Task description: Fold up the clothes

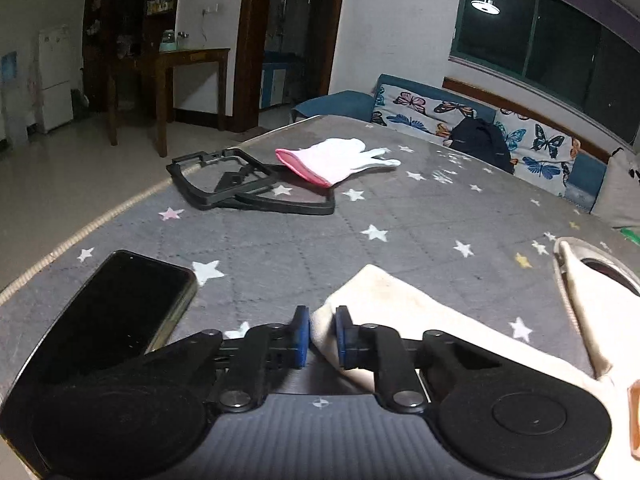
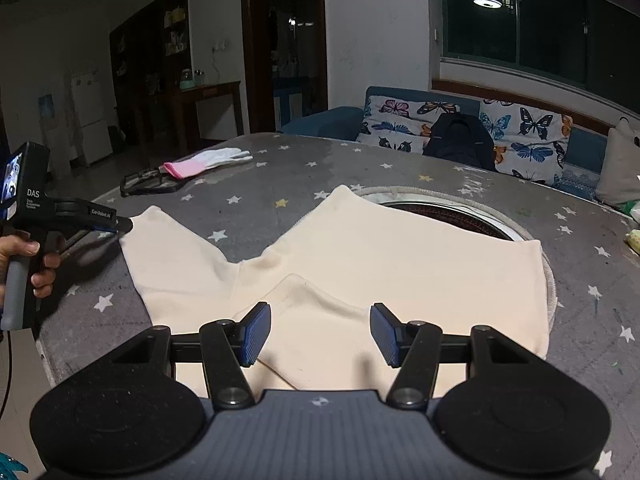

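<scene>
Cream fabric, a pair of shorts or similar garment (image 2: 360, 256), is spread flat on the grey star-printed surface (image 2: 280, 176), one leg reaching toward the left gripper (image 1: 322, 332). The jaws of that gripper are clamped on the tip of that leg, while the jaws of the right gripper (image 2: 320, 334) stand apart above the near hem, holding nothing. A first fold appears to be starting: the pinched leg would need to be lifted and carried across the body of the garment, with the right side pinning or gripping the hem. Farther off, a pink-cuffed white glove (image 1: 340, 160), a black frame (image 1: 240, 188) and a dark phone (image 1: 124, 312) lie on the surface. Beyond it stand a butterfly-print sofa (image 2: 520, 132) and a dark window (image 2: 520, 28).
</scene>
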`<control>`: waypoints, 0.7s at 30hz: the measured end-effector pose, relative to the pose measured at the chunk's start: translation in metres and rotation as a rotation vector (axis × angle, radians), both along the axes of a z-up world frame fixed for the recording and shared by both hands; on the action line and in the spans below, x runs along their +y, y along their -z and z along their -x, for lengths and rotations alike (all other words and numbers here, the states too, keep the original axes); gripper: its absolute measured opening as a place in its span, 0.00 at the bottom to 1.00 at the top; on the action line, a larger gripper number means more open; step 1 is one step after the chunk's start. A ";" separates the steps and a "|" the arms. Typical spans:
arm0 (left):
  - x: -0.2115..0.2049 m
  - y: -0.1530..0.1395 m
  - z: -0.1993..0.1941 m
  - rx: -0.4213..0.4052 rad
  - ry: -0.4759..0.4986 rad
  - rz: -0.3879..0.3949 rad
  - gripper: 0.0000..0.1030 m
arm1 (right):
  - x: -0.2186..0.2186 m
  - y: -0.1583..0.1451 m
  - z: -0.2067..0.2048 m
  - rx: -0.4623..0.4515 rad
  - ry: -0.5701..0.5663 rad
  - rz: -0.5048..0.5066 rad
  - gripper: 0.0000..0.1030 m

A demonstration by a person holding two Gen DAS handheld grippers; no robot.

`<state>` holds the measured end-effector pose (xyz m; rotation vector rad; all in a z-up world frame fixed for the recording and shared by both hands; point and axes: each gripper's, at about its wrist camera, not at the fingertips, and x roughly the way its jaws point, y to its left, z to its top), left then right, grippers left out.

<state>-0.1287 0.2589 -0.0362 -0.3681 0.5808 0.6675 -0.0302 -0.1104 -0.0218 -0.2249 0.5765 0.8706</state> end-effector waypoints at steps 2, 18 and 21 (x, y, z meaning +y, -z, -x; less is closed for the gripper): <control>-0.004 -0.005 0.001 -0.030 0.022 0.035 0.10 | -0.004 -0.002 0.000 -0.002 0.010 -0.009 0.54; -0.151 -0.089 -0.039 -0.287 0.598 0.173 0.09 | -0.060 -0.010 -0.007 0.012 0.150 -0.090 0.54; -0.179 -0.089 -0.053 -0.298 0.681 0.205 0.09 | -0.075 -0.010 -0.010 0.023 0.188 -0.108 0.54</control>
